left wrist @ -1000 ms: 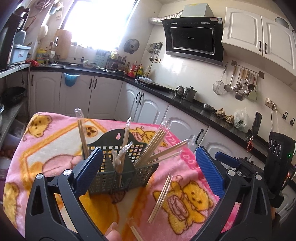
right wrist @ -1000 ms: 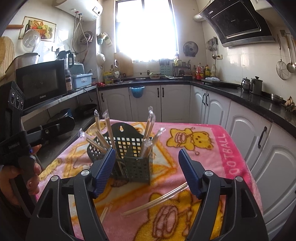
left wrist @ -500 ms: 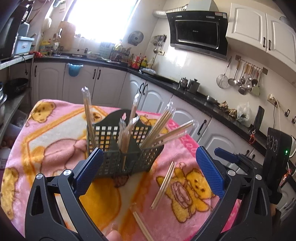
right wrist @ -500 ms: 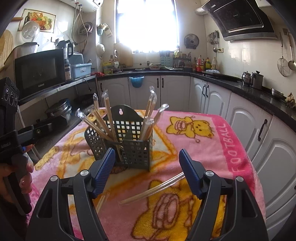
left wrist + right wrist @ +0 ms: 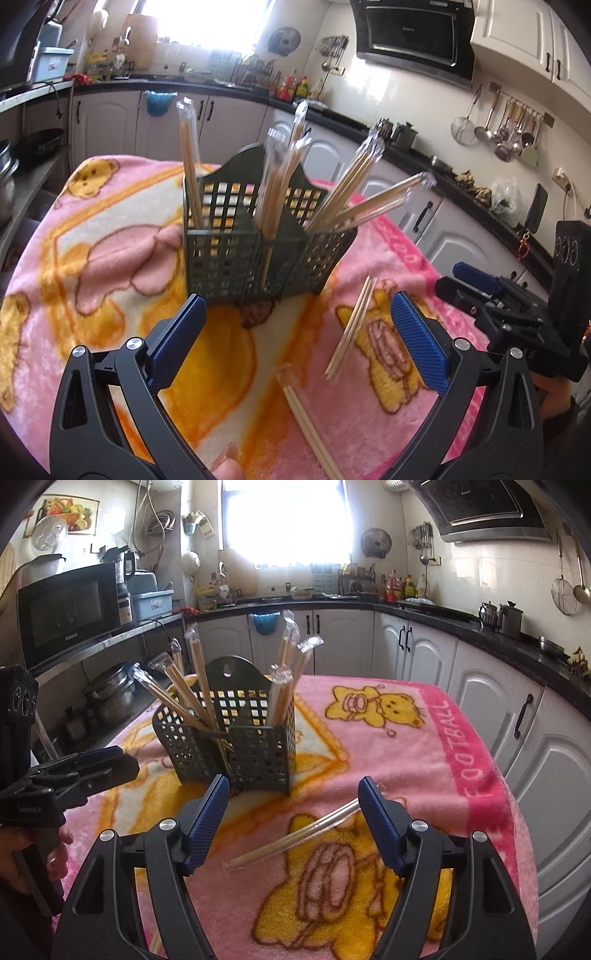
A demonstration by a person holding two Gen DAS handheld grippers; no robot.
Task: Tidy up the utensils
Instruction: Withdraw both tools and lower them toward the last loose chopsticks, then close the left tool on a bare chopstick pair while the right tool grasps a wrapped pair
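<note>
I can read "FOOTBALL" in pale letters along the pink border of the blanket (image 5: pixel 458 746), and "Galanz" on the microwave (image 5: pixel 70 609) front.

A pink blanket (image 5: pixel 406 746) printed with yellow cartoon bears and orange bands covers the tabletop, its right border a deeper pink with pale lettering. At centre frame stands a dark grey-green lattice basket (image 5: pixel 236 738) holding pale tan wooden chopsticks (image 5: pixel 199 672) in clear wrappers. More tan chopsticks (image 5: pixel 352 325) lie on the pink and yellow print, lower right of the left wrist view. Both tongs, left (image 5: pixel 295 332) and right (image 5: pixel 291 819), are black with ribbed blue pads (image 5: pixel 207 819).
</note>
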